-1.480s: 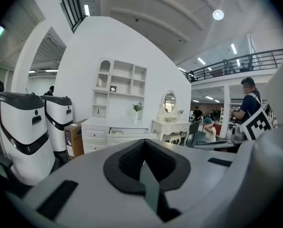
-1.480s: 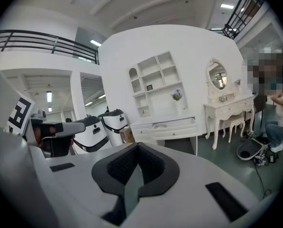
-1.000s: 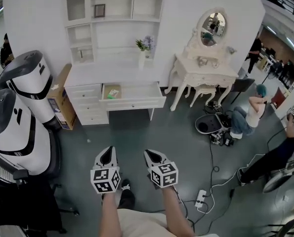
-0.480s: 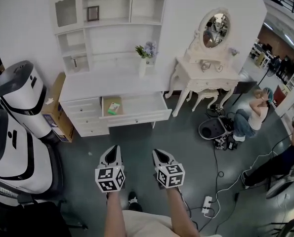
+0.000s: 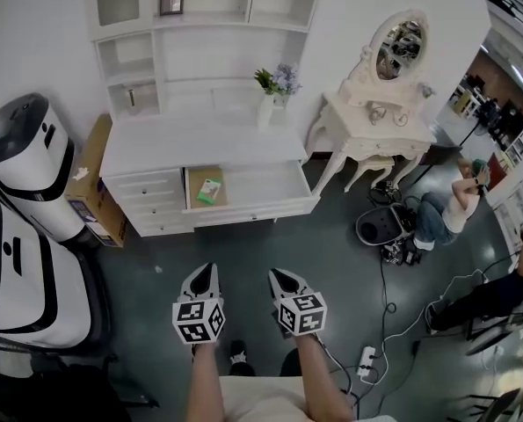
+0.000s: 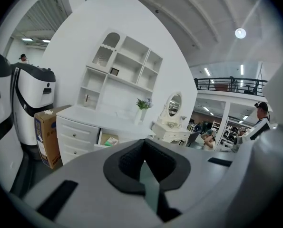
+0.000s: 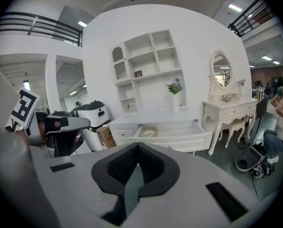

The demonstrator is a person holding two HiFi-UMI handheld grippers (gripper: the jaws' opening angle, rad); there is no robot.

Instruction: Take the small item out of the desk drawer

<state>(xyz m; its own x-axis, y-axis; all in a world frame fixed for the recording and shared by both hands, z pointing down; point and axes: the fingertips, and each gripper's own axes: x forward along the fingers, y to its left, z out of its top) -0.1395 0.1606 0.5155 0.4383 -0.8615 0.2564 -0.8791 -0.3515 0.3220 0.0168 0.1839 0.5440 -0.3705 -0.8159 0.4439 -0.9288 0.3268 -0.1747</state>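
Desk (image 5: 199,139) sits nearer than a second ago, so the approach is under way. Small item (image 5: 209,191) lies untouched at the left end of the open drawer (image 5: 261,207). Left gripper (image 5: 199,277) and right gripper (image 5: 283,280) are both closed, empty and well short of it.

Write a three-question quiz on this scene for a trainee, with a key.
1. Multiple choice: as the head view shows it, where in the drawer does the small green item lie? A: left part. B: middle. C: right end.
2. Fill in the word: the left gripper and the right gripper each have their jaws ____, with nothing between them.
3. True or false: the drawer is pushed fully into the desk.

Key: 1 A; 2 shut; 3 false.
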